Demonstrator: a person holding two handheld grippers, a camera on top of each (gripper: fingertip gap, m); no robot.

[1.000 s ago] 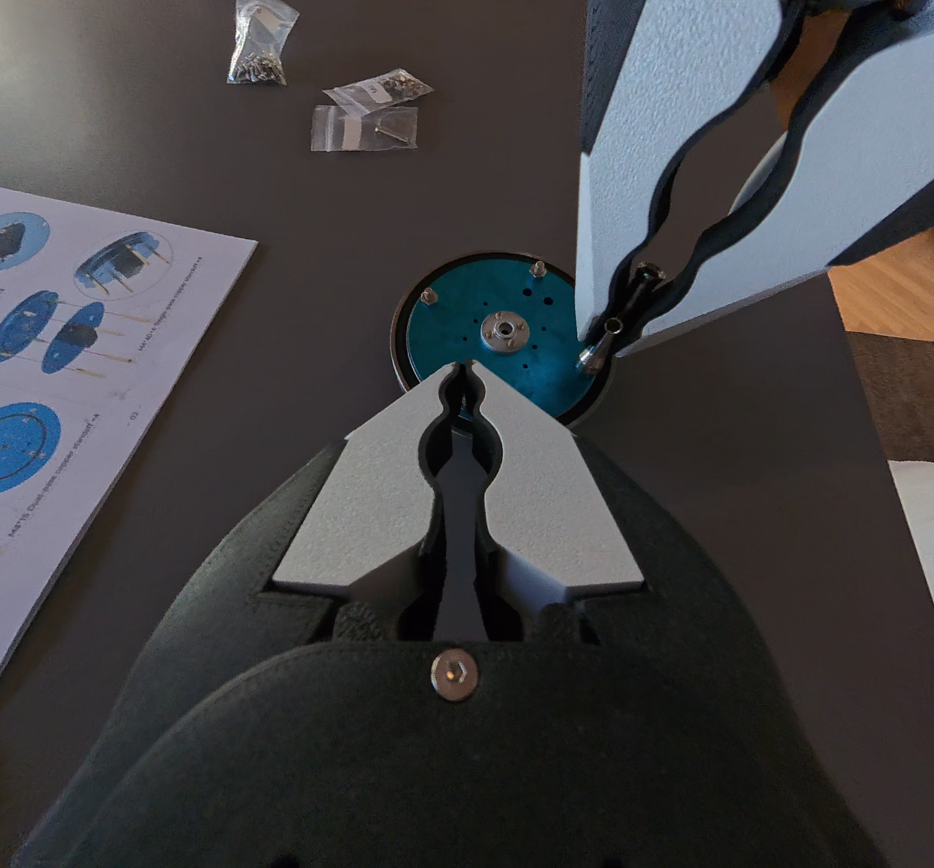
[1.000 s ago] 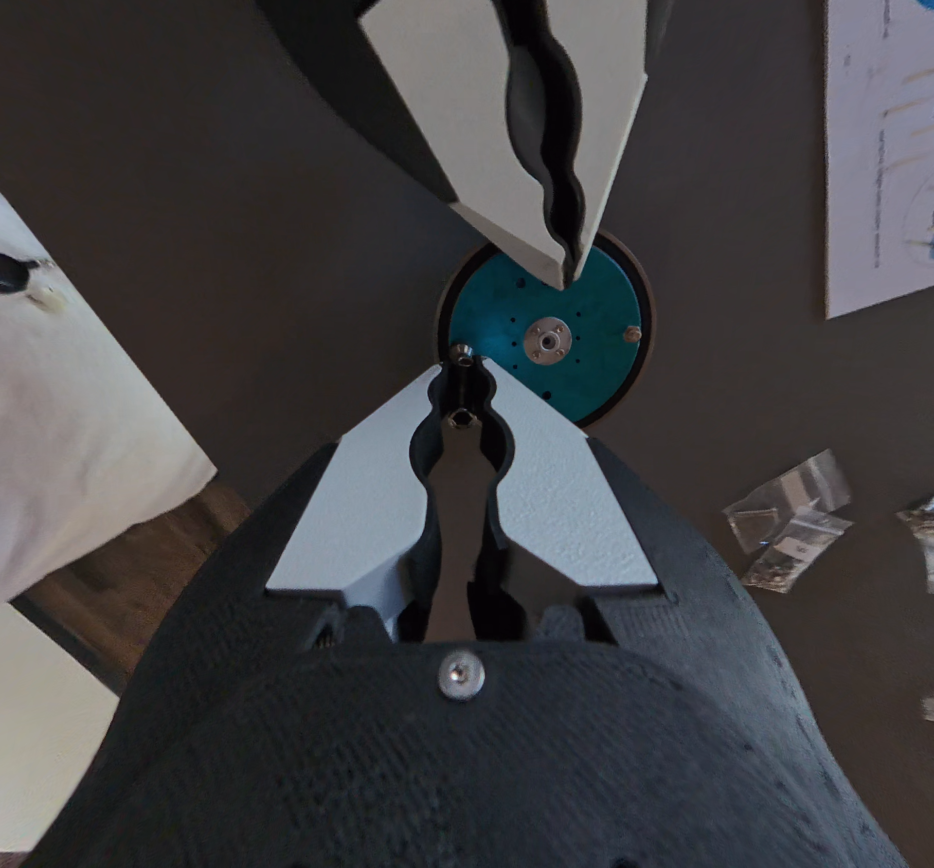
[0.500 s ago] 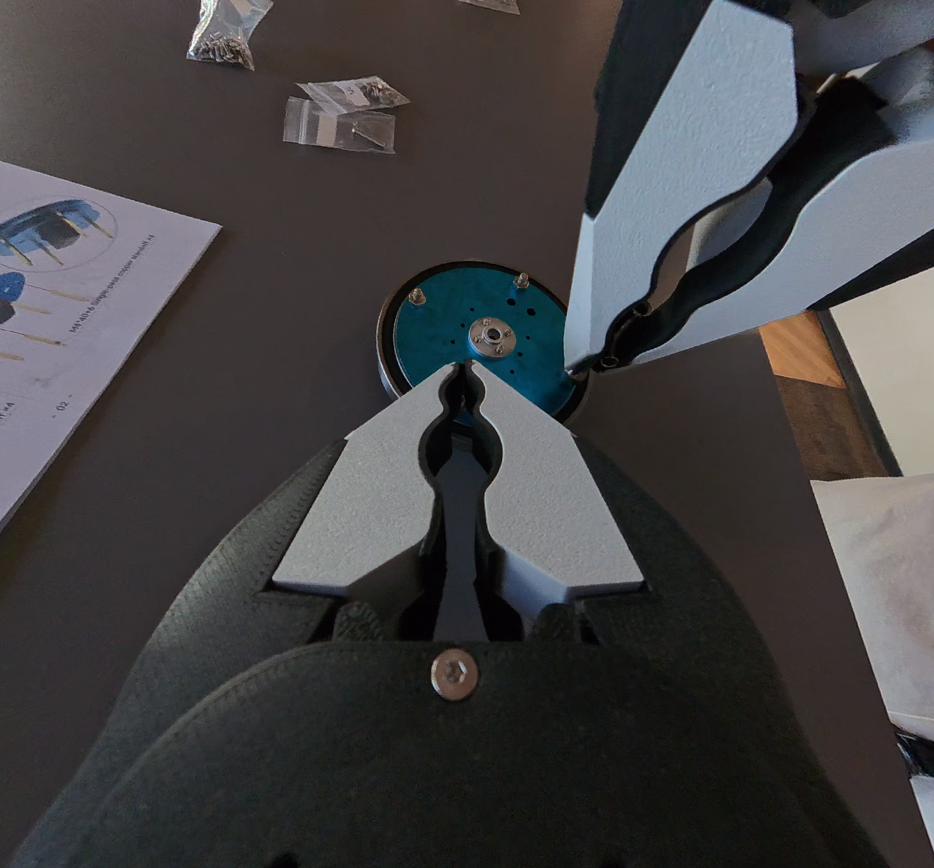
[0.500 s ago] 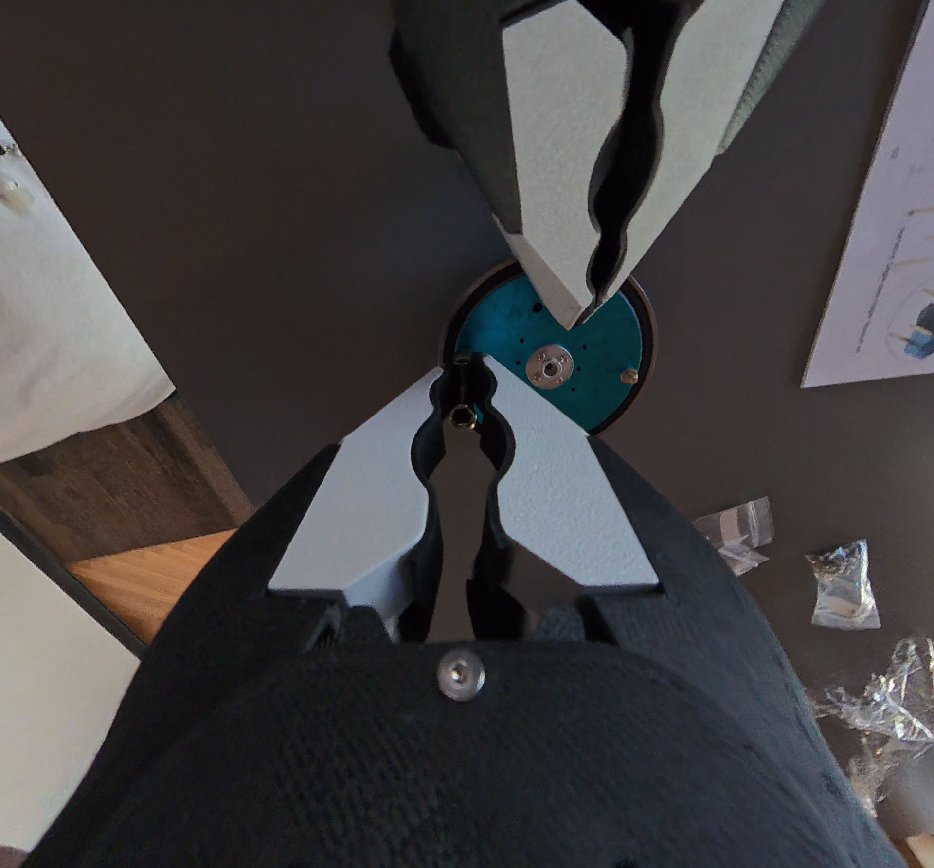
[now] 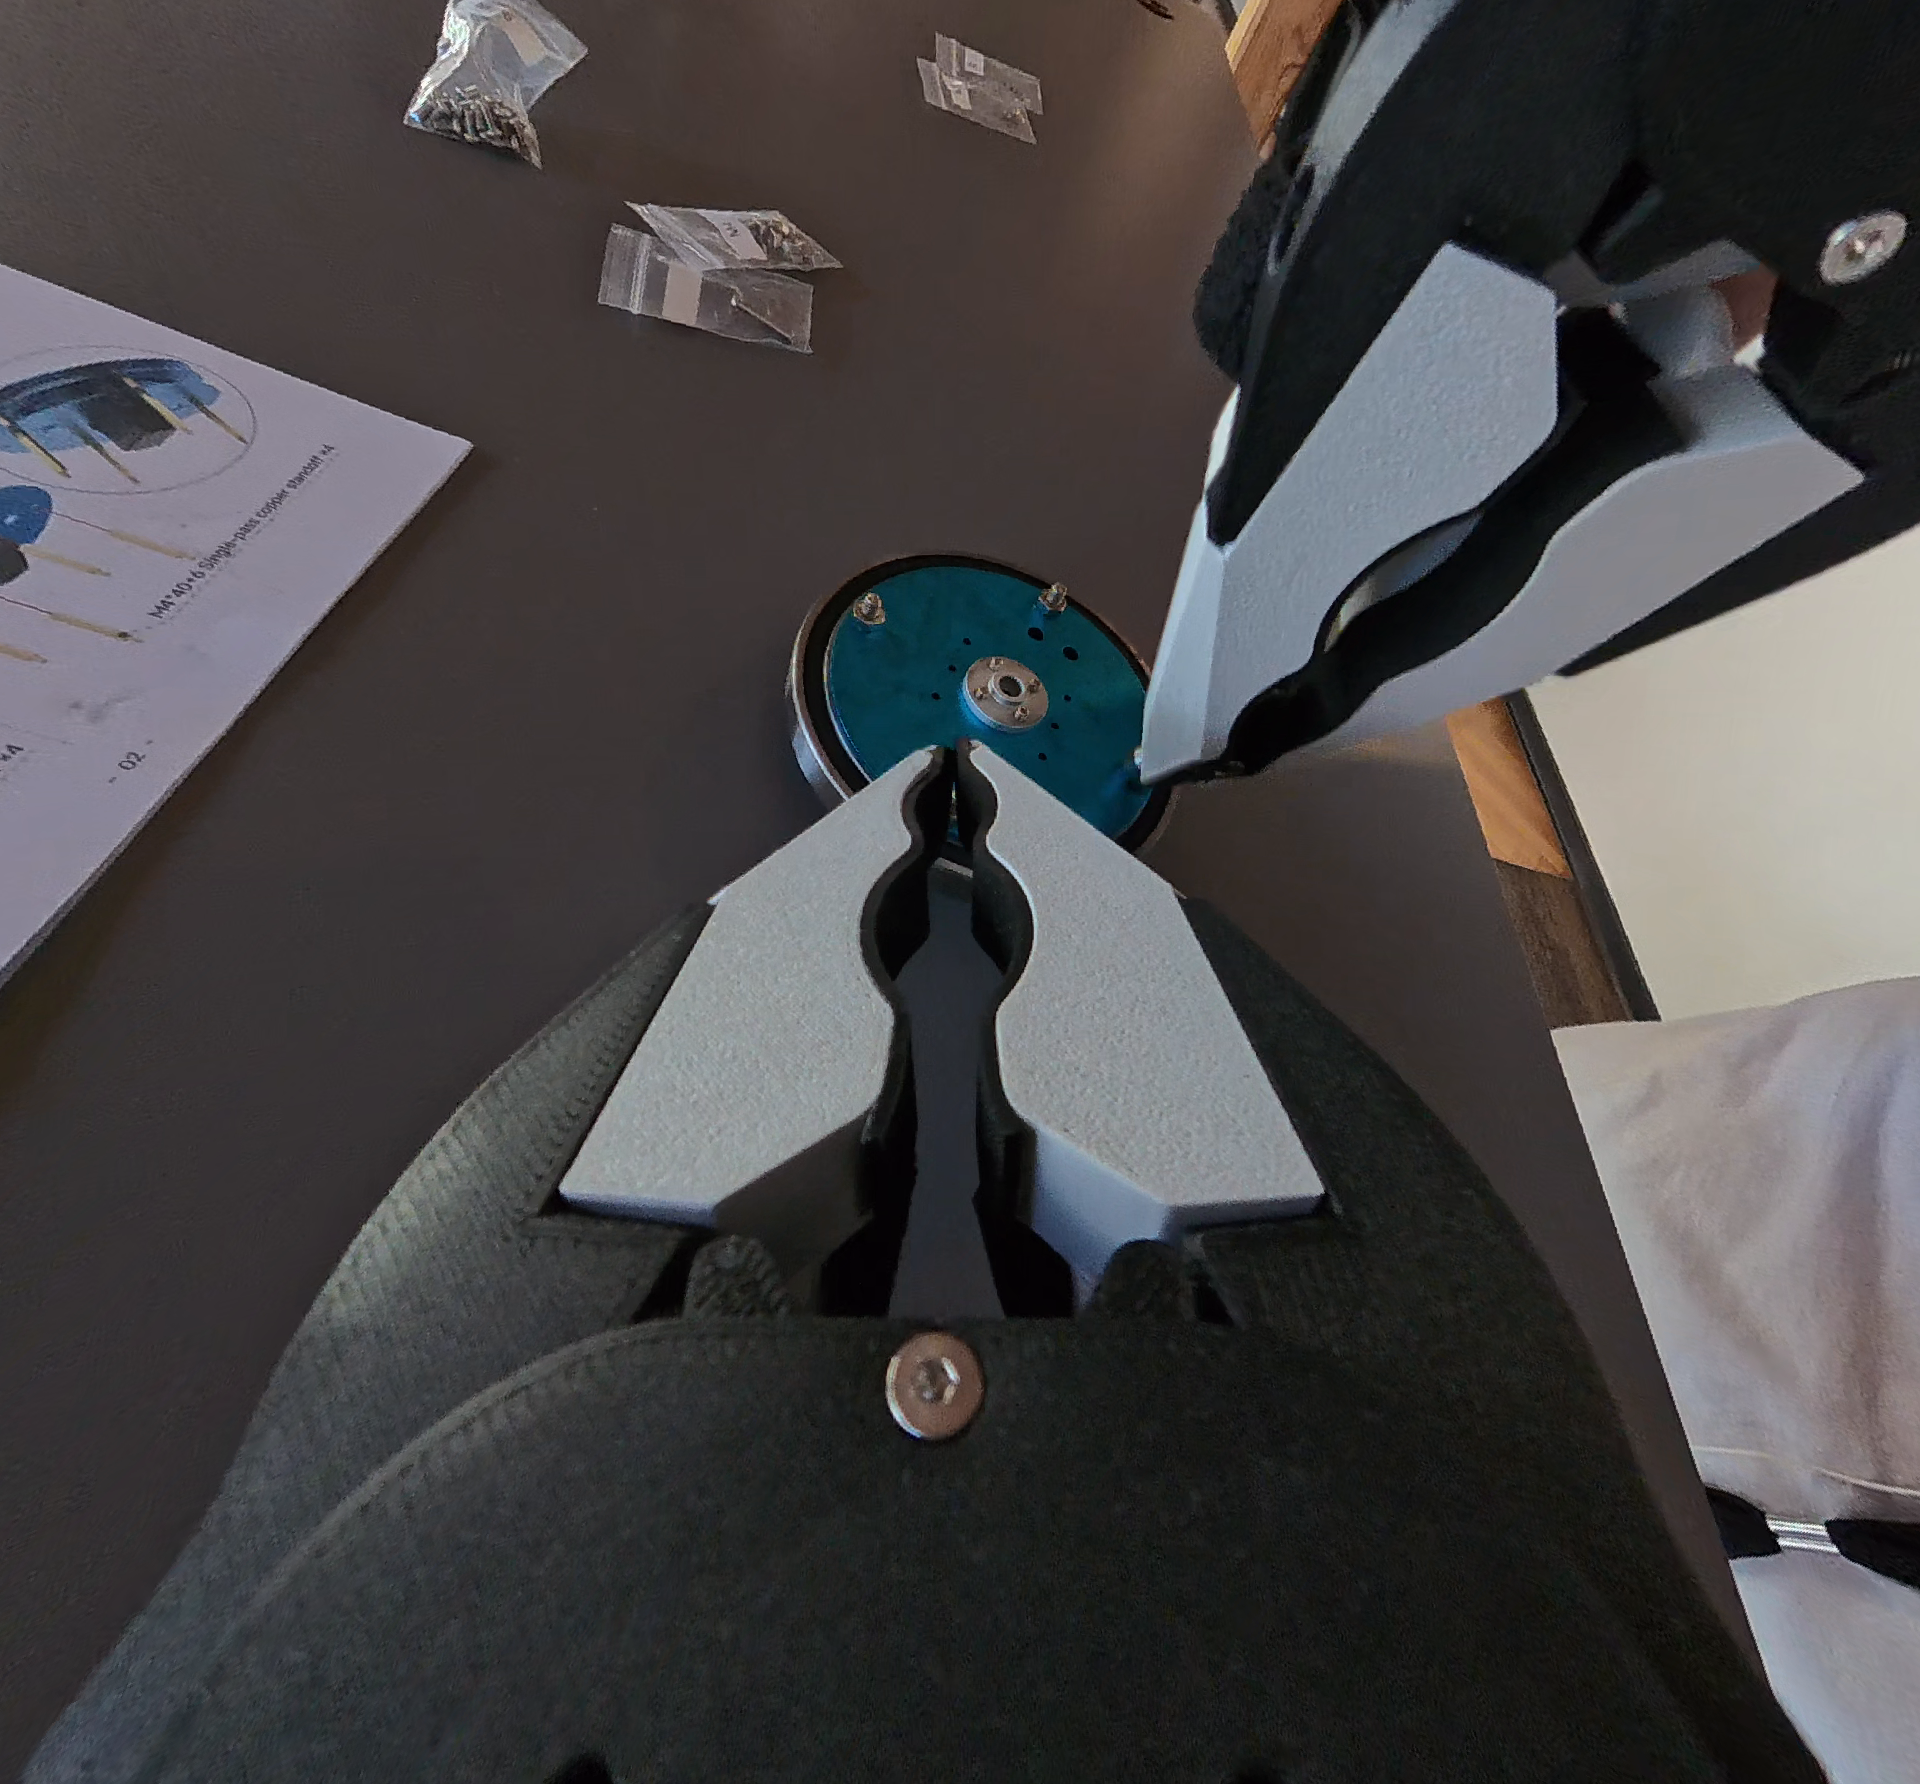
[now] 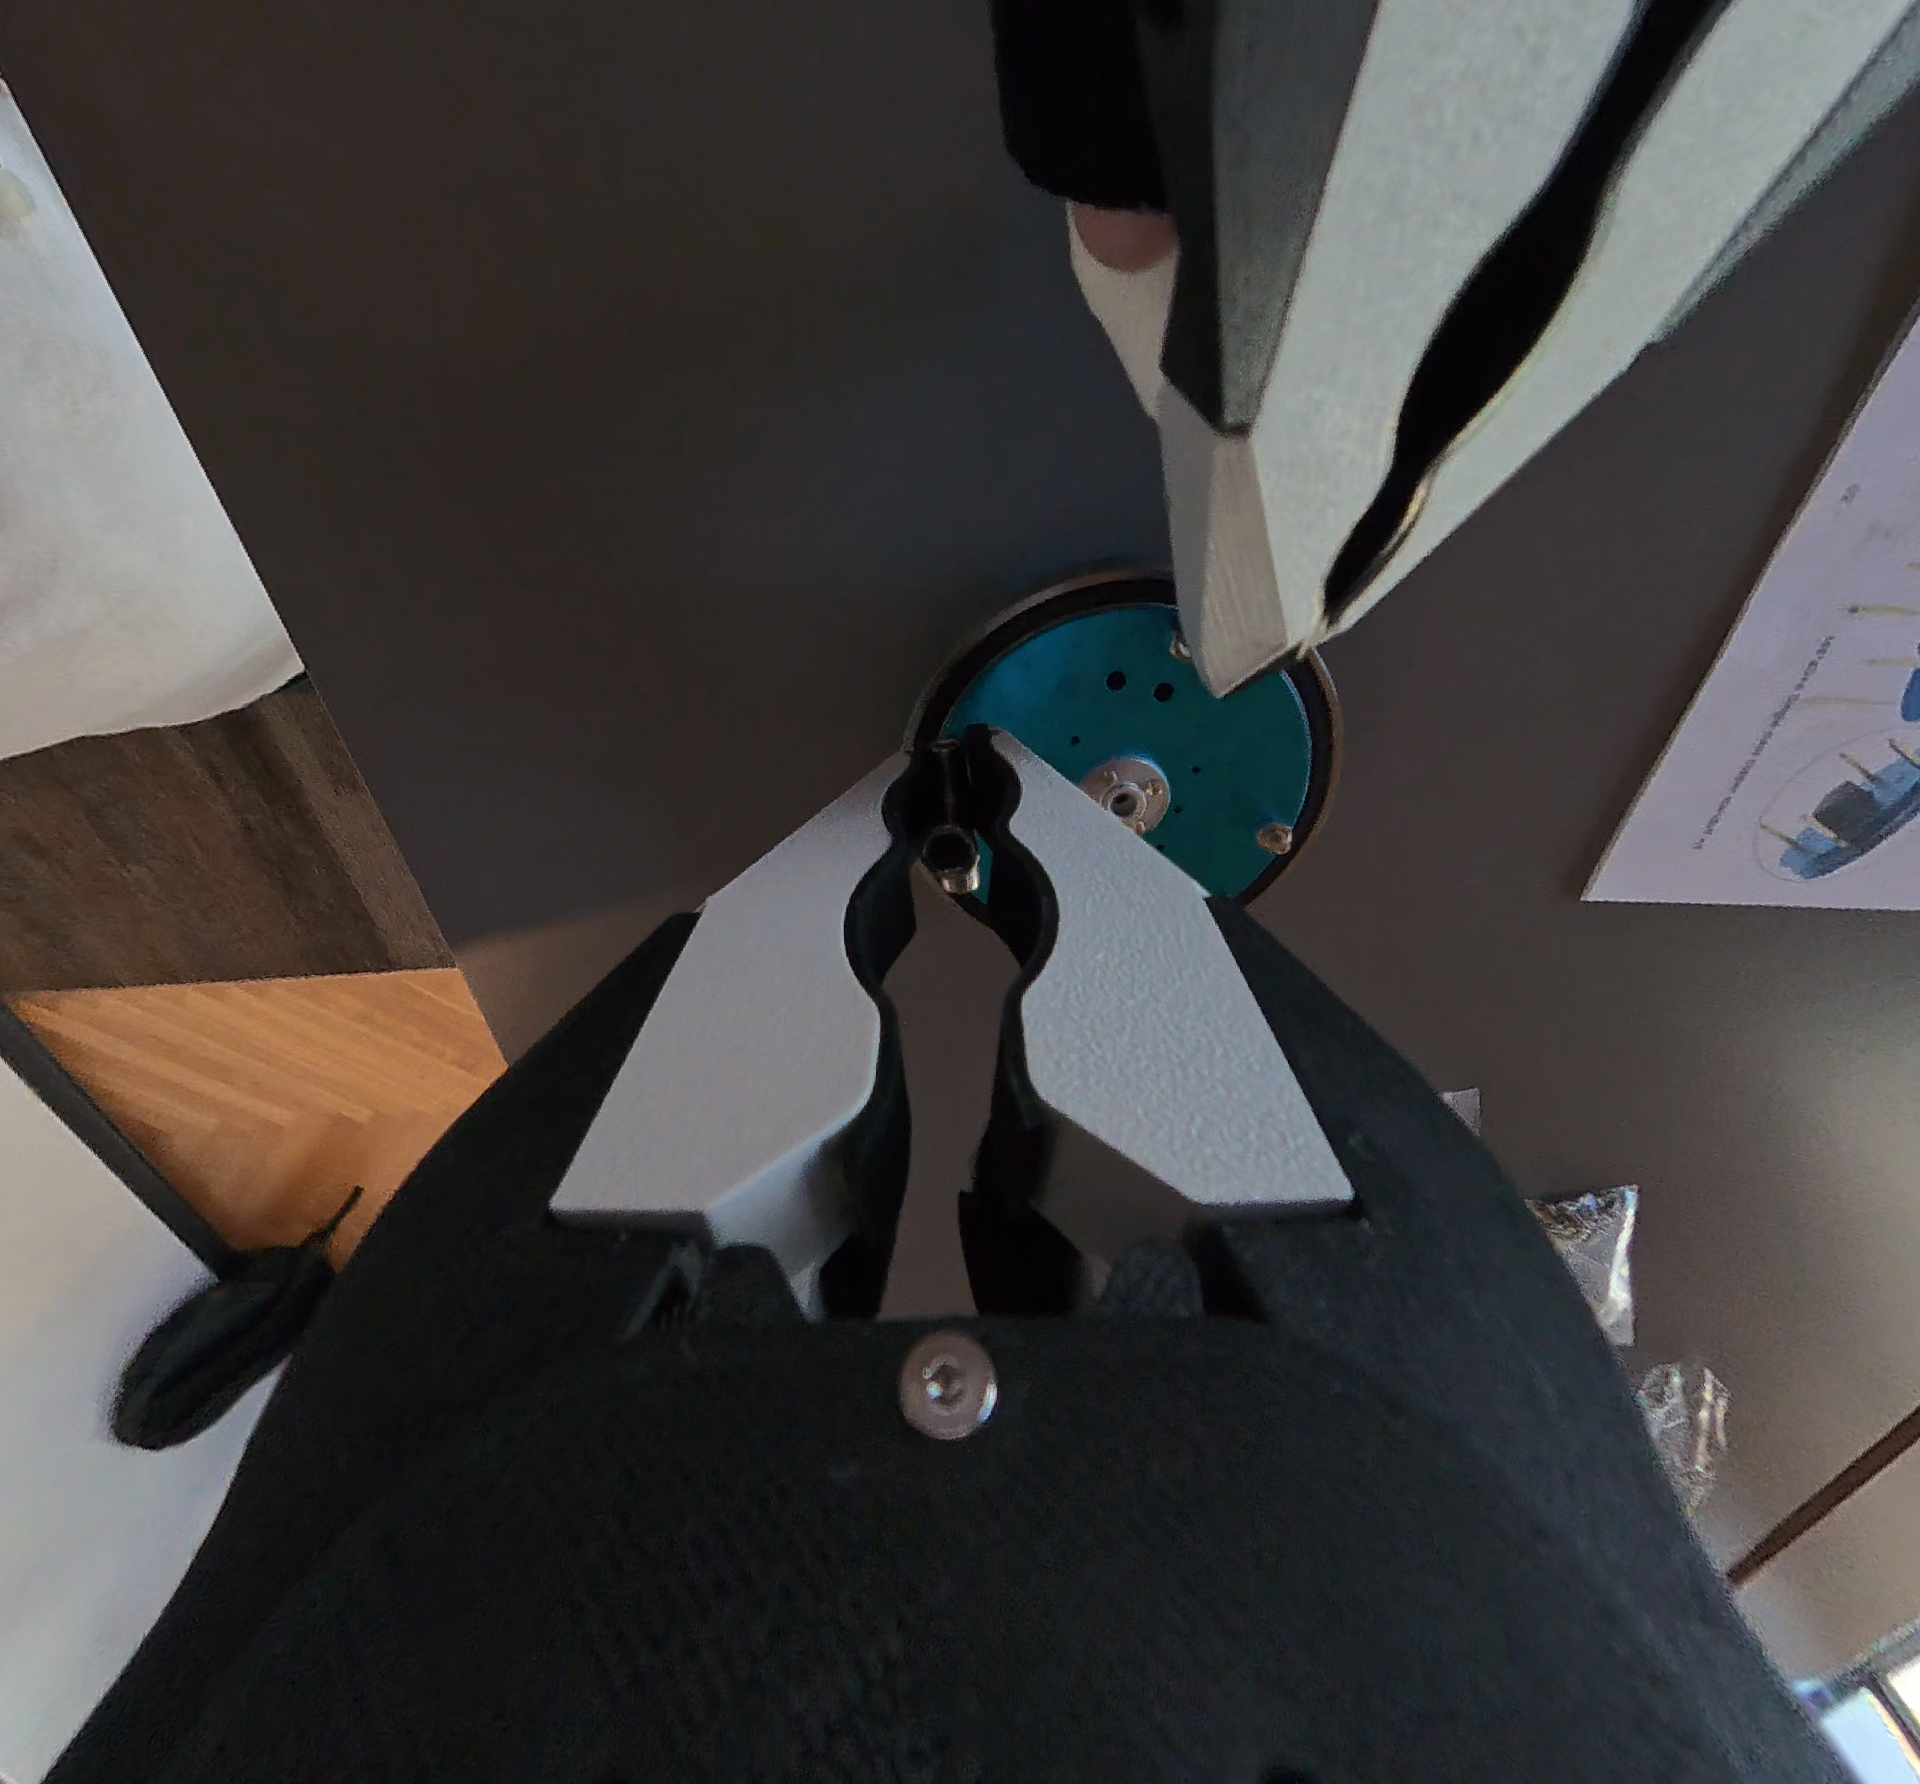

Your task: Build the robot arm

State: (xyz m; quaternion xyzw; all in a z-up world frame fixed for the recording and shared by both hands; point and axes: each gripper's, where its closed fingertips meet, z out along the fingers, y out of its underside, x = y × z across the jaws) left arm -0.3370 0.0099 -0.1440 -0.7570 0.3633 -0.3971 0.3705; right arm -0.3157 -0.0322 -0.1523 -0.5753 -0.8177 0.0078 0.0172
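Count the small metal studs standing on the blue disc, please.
2 stand free on the blue disc: the left stud and the right stud, both at its far rim. The right tongs grip a third post at the near-right edge. The left tongs may hide more.

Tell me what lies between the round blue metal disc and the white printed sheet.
Nothing: the left wrist view shows bare dark tabletop between the round blue metal disc and the white printed sheet.
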